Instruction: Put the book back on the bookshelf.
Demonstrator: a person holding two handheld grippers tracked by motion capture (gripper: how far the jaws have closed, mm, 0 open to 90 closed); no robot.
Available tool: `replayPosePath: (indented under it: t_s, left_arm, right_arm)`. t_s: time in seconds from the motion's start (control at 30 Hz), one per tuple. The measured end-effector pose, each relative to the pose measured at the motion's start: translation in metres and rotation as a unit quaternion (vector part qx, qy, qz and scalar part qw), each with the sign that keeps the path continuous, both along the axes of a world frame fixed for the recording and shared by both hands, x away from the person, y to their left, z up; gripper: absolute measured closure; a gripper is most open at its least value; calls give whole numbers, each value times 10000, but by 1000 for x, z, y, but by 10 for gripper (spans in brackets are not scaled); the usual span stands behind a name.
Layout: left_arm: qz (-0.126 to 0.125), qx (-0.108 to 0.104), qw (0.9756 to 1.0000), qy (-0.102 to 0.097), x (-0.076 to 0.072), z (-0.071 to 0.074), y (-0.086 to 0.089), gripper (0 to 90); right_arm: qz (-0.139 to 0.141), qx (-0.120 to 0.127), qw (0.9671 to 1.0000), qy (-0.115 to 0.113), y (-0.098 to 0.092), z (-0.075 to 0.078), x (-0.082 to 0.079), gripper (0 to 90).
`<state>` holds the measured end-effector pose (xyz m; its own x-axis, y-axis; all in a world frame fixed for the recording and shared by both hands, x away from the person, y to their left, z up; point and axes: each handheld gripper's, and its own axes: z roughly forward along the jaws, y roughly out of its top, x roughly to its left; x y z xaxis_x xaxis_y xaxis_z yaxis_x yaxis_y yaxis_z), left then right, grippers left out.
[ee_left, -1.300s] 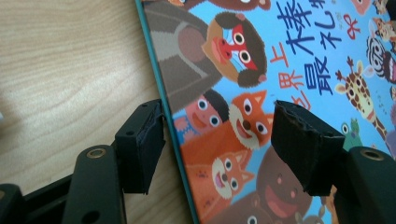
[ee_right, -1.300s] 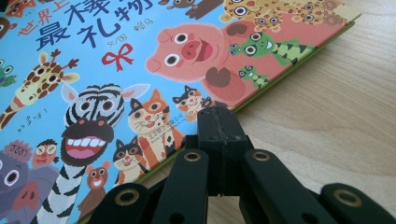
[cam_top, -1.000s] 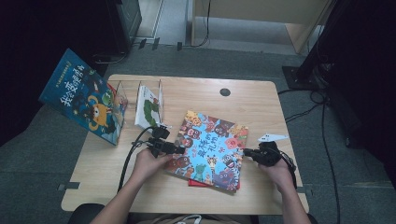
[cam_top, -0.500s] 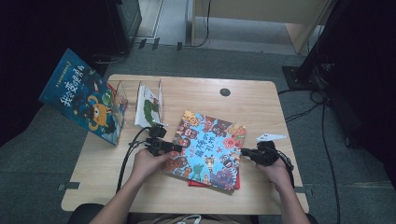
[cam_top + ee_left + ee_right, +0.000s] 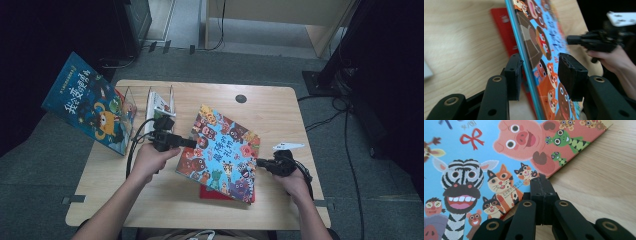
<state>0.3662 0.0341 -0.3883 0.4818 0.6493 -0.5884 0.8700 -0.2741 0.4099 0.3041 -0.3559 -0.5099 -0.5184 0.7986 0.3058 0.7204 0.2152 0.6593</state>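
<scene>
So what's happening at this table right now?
A person with a gripper in each hand is lifting a colourful picture book off a red book on the wooden table. The left gripper has the book's raised edge between its jaws, which have just been closing. The right gripper, jaws shut, sits at the opposite edge. Another book leans on a clear stand.

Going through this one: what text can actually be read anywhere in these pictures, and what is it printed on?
Light blue animal picture book: small print on the orange cat, apparently "北京联合出版公司"; its large cover title is too blurred to read.
Dark blue picture book leaning at the table's left: yellow title begins "我"; the rest is too blurred.
Red book underneath: pale marks, unreadable.
White and green book in the clear stand: too small to read.
</scene>
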Motion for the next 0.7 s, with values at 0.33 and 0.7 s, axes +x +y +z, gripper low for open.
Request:
replayPosePath:
  t_s: [0.33, 0.7]
  left_arm:
    - [-627, 484, 9959, 429, 25, 27, -30, 630]
    - [-710, 508, 9935, 735, 40, 27, -26, 751]
  right_arm:
    - [612, -139, 9977, -241, 47, -6, 8, 899]
    - [592, -211, 9971, -426, 52, -3, 10, 761]
